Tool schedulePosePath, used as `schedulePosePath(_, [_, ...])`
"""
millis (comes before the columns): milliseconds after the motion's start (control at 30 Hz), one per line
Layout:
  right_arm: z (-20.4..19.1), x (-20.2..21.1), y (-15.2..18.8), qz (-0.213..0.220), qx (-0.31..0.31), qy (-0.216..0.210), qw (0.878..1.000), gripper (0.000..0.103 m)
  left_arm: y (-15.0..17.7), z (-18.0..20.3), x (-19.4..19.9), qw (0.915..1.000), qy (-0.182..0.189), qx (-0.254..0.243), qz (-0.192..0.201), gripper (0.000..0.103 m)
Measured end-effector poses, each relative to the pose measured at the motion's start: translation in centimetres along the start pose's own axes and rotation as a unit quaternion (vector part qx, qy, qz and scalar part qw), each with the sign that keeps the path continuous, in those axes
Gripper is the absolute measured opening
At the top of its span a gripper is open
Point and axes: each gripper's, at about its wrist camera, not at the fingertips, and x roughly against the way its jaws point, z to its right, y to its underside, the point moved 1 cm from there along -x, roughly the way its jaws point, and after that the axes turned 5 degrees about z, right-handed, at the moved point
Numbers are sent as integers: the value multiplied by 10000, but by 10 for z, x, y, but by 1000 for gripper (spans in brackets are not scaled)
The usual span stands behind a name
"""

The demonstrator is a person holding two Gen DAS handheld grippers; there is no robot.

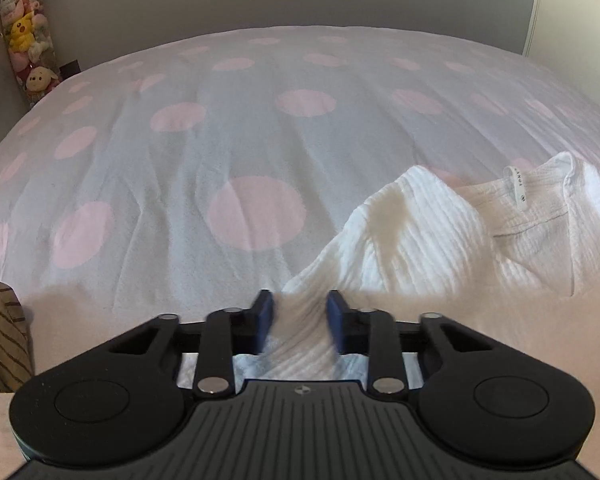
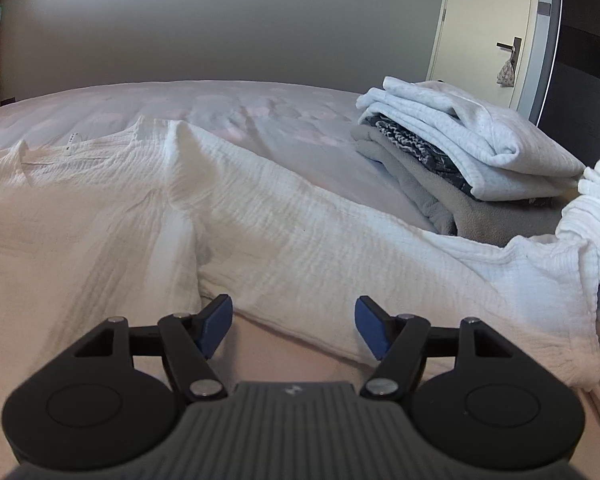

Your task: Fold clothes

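Note:
A white crinkled shirt lies spread on the bed, its collar and label at the far right of the left wrist view. My left gripper has a bunched strip of the shirt's cloth between its blue pads, jaws partly closed on it. In the right wrist view the same shirt covers the near bed, its sleeve running right. My right gripper is open, low over the sleeve's lower edge, holding nothing.
The bed has a white cover with pink dots. A stack of folded clothes sits at the right, more white folded cloth beside it. A striped garment lies near left. A door stands behind.

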Motion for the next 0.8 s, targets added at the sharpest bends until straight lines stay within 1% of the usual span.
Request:
schedulePosePath(33, [1,1,0,-3,-31,0,10000,71,0,4,1,10000,39,-27,-9,2])
schedulePosePath(133, [0,4,-1,45,-33,-21,10000,71,1,18,6,9992,-285,-251,116,1])
schedulePosePath(167, [0,5,-2,48,-32,-31,10000,71,-1,19,7,9986,-439,-247,171,1])
schedulePosePath(267, [1,7,-1,35,-59,-75,9999,71,-18,13,8,9965,-799,-126,211,1])
schedulePosePath(400, [4,4,-1,-5,-147,-78,9999,71,-47,14,4,9914,-1188,-447,309,1])
schedulePosePath(467, [6,1,0,-44,-196,-85,9998,71,-60,11,0,9908,-1248,-377,364,1])
schedulePosePath(500, [7,-1,1,-75,-221,-92,9997,71,-64,10,-5,9903,-1301,-361,319,1])
schedulePosePath(567, [8,-4,2,-139,-265,-99,9995,71,-62,11,-20,9890,-1394,-488,108,1])
schedulePosePath(667, [10,-10,5,-255,-322,-107,9991,71,-48,14,-33,9888,-1371,-585,-116,2])
schedulePosePath(700, [11,-11,6,-291,-341,-117,9989,72,-42,15,-35,9889,-1347,-597,-184,3])
schedulePosePath(767, [12,-13,7,-352,-377,-138,9986,73,-33,15,-27,9883,-1379,-647,-36,10])
schedulePosePath(800, [12,-13,7,-360,-386,-152,9985,73,-30,15,-23,9881,-1398,-643,-7,20])
